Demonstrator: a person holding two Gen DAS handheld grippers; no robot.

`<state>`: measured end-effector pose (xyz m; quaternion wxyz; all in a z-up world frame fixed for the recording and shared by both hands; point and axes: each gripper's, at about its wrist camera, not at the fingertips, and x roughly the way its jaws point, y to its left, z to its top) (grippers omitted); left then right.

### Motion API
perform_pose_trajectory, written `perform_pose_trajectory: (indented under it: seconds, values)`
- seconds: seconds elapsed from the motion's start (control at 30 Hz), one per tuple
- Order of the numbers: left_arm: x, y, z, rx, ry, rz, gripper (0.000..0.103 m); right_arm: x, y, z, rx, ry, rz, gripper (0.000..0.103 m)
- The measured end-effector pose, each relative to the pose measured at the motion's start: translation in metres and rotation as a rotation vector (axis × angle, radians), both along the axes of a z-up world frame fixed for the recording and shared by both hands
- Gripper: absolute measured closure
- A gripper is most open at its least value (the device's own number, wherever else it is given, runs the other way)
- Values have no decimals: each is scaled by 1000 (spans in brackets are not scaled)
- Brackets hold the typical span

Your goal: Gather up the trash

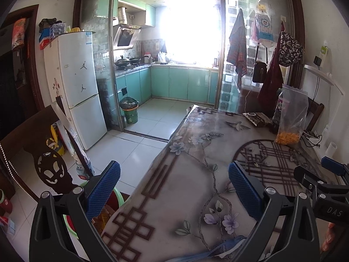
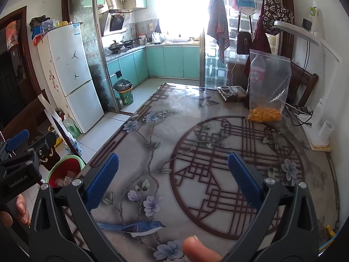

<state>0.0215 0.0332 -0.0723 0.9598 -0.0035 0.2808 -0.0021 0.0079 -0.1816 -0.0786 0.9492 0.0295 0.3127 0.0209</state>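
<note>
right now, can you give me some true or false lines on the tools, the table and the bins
1. Both tools, left and right, are open and empty. True.
2. The clear bag holding orange pieces lies flat. False: it stands upright on the table.
3. A red basin with a green rim sits on the floor by the table's left edge. True.
4. The green bin stands on the table. False: it is on the kitchen floor.
5. A dark packet lies near the table's far end. True.
</note>
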Motion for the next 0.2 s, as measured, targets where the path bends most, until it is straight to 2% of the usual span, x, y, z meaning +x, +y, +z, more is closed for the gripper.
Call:
perform_pose_trajectory:
  seconds: [0.1, 0.2]
  values:
    - [21, -13, -27, 7, 78, -22, 8, 5, -20, -20, -6, 45, -47, 4]
    - [45, -36, -66, 56, 159, -70, 8, 10, -50, -51, -18, 119, -133, 4]
